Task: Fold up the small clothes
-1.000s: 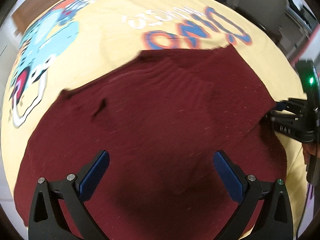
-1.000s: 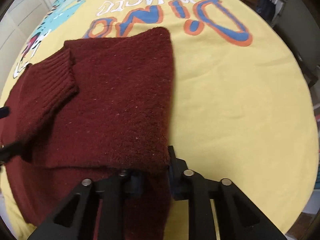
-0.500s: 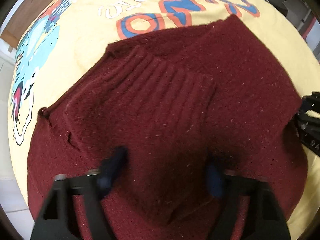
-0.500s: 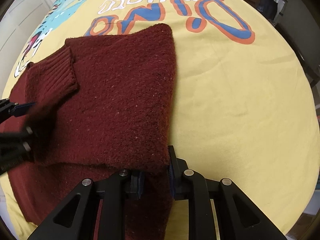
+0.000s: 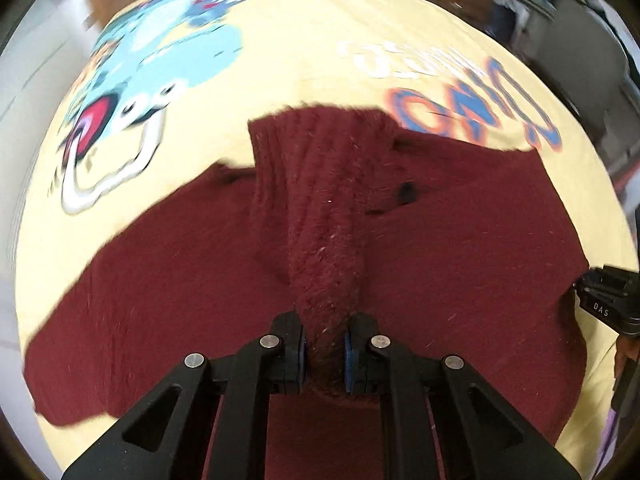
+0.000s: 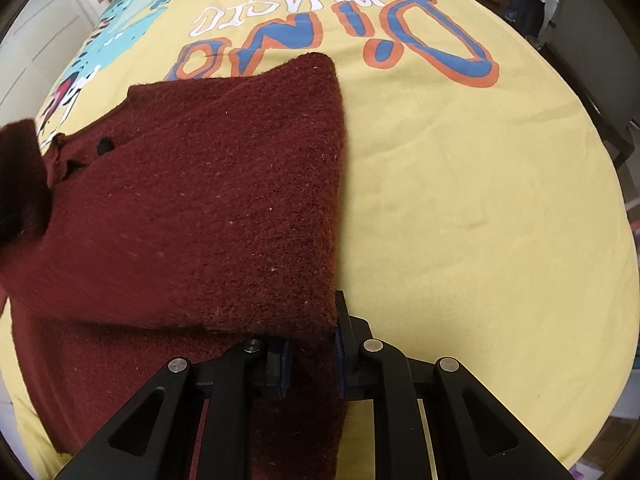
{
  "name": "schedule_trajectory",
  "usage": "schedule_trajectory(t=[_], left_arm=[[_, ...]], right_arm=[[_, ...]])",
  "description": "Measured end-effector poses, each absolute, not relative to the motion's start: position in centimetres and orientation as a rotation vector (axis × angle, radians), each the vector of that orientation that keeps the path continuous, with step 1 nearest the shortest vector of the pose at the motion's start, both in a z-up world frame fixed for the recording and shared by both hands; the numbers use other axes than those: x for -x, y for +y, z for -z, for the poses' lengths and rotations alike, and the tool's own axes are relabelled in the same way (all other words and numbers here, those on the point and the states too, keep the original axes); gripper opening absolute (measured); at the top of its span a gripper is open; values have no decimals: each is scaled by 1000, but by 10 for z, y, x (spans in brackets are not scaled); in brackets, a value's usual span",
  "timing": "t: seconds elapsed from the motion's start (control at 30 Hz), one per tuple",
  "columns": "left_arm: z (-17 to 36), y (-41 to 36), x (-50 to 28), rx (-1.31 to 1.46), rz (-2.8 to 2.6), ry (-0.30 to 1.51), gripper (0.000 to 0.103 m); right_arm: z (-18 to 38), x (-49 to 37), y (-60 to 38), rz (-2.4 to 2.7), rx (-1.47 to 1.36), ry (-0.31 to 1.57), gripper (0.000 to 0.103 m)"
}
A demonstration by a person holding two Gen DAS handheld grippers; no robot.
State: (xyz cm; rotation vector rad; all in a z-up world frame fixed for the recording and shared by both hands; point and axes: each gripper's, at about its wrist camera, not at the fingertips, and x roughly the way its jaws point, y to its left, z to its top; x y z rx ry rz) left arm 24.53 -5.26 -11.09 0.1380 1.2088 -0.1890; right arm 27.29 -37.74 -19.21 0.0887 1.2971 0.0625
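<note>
A dark red knit sweater (image 6: pixel 220 200) lies partly folded on a yellow printed sheet (image 6: pixel 480 200). My left gripper (image 5: pixel 325 344) is closing its jaws on the ribbed sleeve (image 5: pixel 320 208), and the blue pads press the bunched knit from both sides. The sleeve runs away from the jaws over the sweater body (image 5: pixel 500 240). In the right wrist view the lifted cuff (image 6: pixel 20 184) shows at the left edge. My right gripper (image 6: pixel 312 354) pinches the near corner of the folded flap, its jaws still tightening. It also shows at the right edge as the right gripper (image 5: pixel 608 304).
The sheet carries a blue and orange "Dino" print (image 6: pixel 420 52) and a cartoon dinosaur (image 5: pixel 160 64). White cupboard doors (image 6: pixel 36 40) stand at the left. A dark bag (image 6: pixel 528 4) and furniture lie beyond the far right edge of the bed.
My left gripper went from wide open above the sweater to shut on the sleeve, and it has carried the sleeve to the left. The right gripper kept its place and its hold.
</note>
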Motion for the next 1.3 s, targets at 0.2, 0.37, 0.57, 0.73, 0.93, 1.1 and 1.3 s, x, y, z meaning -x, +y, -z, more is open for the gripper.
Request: schedule_trajectory(t=[0.2, 0.37, 0.57, 0.73, 0.93, 1.1, 1.3], left_arm=[[130, -46, -213, -92, 160, 1239, 16], [144, -14, -200, -3, 106, 1314, 28], [148, 23, -195, 83, 50, 1342, 40], [138, 48, -192, 118, 9, 1336, 69], [128, 70, -208, 152, -14, 1327, 90], [141, 63, -224, 163, 28, 1357, 90], [170, 34, -247, 107, 55, 1387, 82]], right_arm=[[199, -274, -375, -54, -88, 1303, 16], [199, -275, -374, -57, -80, 1308, 16], [199, -274, -375, -48, -93, 1309, 18], [193, -270, -375, -41, -90, 1310, 26], [178, -260, -380, -41, -98, 1293, 54], [165, -253, -382, -47, -85, 1289, 55], [149, -250, -391, -58, -75, 1282, 58]])
